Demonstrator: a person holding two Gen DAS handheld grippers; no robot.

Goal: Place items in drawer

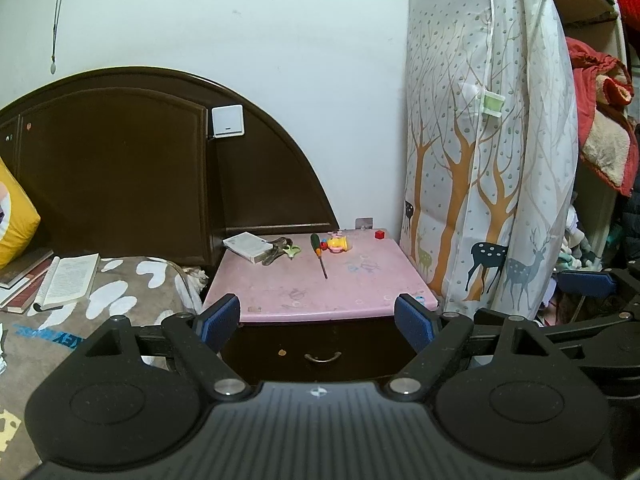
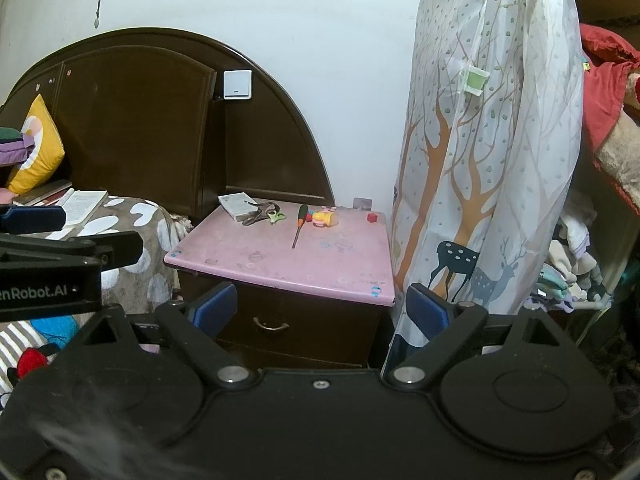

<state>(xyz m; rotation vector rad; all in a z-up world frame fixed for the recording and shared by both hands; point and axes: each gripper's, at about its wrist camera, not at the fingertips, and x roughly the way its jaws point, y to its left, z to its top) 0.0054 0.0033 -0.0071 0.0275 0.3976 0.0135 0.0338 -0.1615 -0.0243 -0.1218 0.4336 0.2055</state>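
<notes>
Both the left gripper (image 1: 318,322) and right gripper (image 2: 320,306) hang wide open and empty before the closed drawer (image 1: 322,354). On the pink surface (image 1: 320,284) above lie a white box (image 1: 247,246), scissors (image 1: 285,251), screwdriver (image 1: 319,255), yellow toy (image 1: 339,244) and red cube (image 1: 379,234).

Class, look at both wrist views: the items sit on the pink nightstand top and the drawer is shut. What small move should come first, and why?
Probably bring the right gripper forward to the drawer handle. The drawer is shut, both grippers are open and empty, still short of the nightstand, and the screwdriver, scissors and box cannot go in until it opens.
</notes>
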